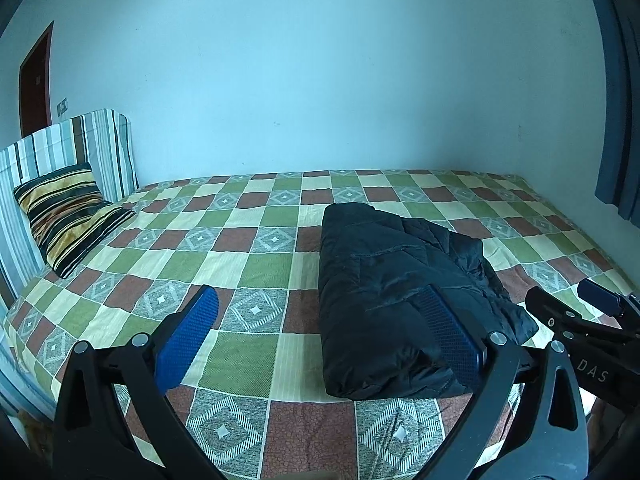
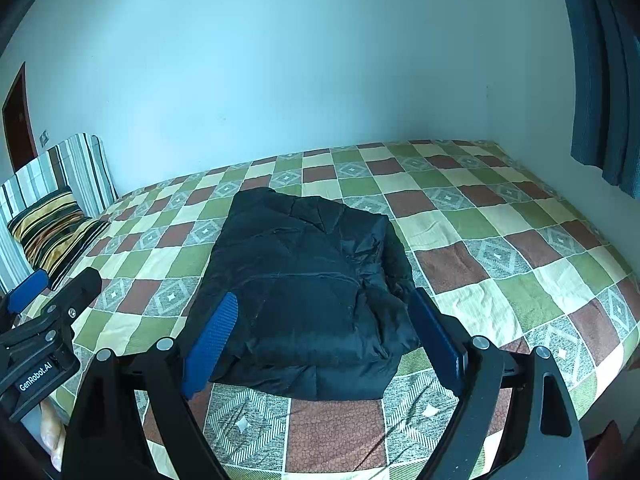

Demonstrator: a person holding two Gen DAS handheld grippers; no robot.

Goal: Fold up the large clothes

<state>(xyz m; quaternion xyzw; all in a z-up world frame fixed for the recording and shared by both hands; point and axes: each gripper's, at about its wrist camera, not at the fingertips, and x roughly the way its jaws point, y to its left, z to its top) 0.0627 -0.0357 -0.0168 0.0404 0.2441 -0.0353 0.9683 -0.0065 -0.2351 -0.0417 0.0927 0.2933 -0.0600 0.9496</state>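
On the checkered bed [image 2: 500, 240], the black jacket [image 2: 304, 280] lies folded into a compact block near the front edge, well apart from the striped pillow [image 1: 68, 216]. Both grippers hang above it with jaws spread wide and nothing held: left gripper [image 1: 320, 328] off the block's left side, right gripper [image 2: 324, 332] straddling its near end. Folding looks about done, so my call is 1 last tidy: press the puffy top flat and square loose edges with light even pushes, not pinches that drag layers apart.
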